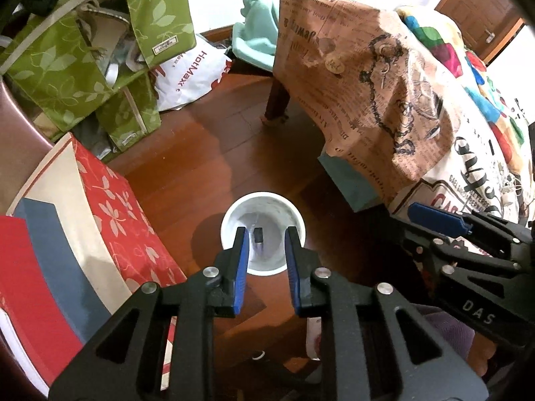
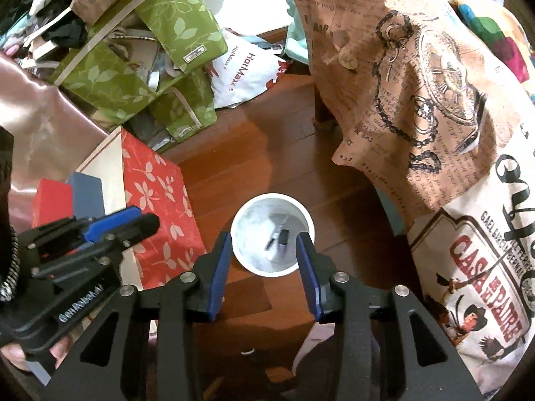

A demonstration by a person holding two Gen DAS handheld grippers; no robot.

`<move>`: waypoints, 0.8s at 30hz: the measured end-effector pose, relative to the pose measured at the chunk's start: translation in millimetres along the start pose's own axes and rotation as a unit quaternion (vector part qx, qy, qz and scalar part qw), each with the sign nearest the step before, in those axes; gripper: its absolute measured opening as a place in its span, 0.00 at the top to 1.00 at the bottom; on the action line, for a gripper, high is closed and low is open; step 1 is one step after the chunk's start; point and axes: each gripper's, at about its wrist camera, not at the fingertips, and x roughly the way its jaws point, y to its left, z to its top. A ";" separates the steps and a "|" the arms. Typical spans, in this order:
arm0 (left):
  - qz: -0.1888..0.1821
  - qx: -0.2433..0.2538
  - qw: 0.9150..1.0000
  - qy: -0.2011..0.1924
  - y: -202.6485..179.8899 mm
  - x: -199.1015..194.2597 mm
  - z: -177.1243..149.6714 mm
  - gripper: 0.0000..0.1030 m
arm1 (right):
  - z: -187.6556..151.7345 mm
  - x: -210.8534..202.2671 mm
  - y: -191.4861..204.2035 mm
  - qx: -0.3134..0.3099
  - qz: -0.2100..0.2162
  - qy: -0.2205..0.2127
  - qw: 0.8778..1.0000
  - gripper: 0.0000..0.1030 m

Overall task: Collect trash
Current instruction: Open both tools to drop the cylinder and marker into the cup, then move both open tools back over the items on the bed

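Hovering above a white bin [image 1: 263,234] standing on the wooden floor [image 1: 207,153], the left claw [image 1: 265,250] is hanging with its jaws spread and nothing between them; the bin's mouth is sitting dead centre in the left wrist view, just beyond the blue pads [image 1: 241,277]; the right claw [image 2: 264,254] is likewise released and empty, framing the same bin from above, with the left claw showing at 9 o'clock in its view; inside the bin a small dark piece of trash [image 2: 283,236] is lying on the pale bottom, with a thin darker bit just beside it, too small to identify; a red floral box [image 1: 117,220] is standing at 9 o'clock of the bin, green leaf-print boxes [image 1: 83,77] are piling up at 11 o'clock, and a cloth-draped table [image 1: 367,93] is rising at 1 o'clock; judging by empty claws over a bin already holding something, the drop-off step is looking finished; the next move is probably calling for lifting both claws away, searching the floor or table for another scrap, and keeping clear of the bin's rim so it is not tipping.
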 end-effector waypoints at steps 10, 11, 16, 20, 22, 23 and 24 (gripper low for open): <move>0.004 0.023 0.998 -0.054 -17.3 -53.3 -8.9 0.80 | -11.7 -51.2 -4.3 0.003 -0.008 -0.054 0.999 0.65; 0.003 0.025 0.998 -0.062 -20.3 -61.6 -9.1 0.80 | -12.9 -59.2 -5.4 0.003 -0.010 -0.063 0.998 0.65; -0.003 0.037 0.994 -0.101 -36.9 -97.2 -9.8 0.80 | -19.6 -98.5 -9.9 0.004 -0.017 -0.108 0.994 0.65; -0.005 0.055 0.990 -0.133 -56.5 -125.2 -10.4 0.80 | -27.4 -132.6 -17.6 0.007 -0.026 -0.146 0.989 0.65; -0.010 0.065 0.987 -0.149 -68.9 -139.7 -10.5 0.80 | -31.1 -148.5 -20.3 0.009 -0.031 -0.164 0.986 0.65; -0.012 0.071 0.985 -0.157 -76.1 -146.9 -10.6 0.80 | -33.4 -156.1 -21.9 0.010 -0.035 -0.173 0.984 0.65; -0.017 0.077 0.983 -0.167 -85.2 -155.2 -10.6 0.80 | -36.5 -165.8 -25.4 0.011 -0.039 -0.184 0.982 0.65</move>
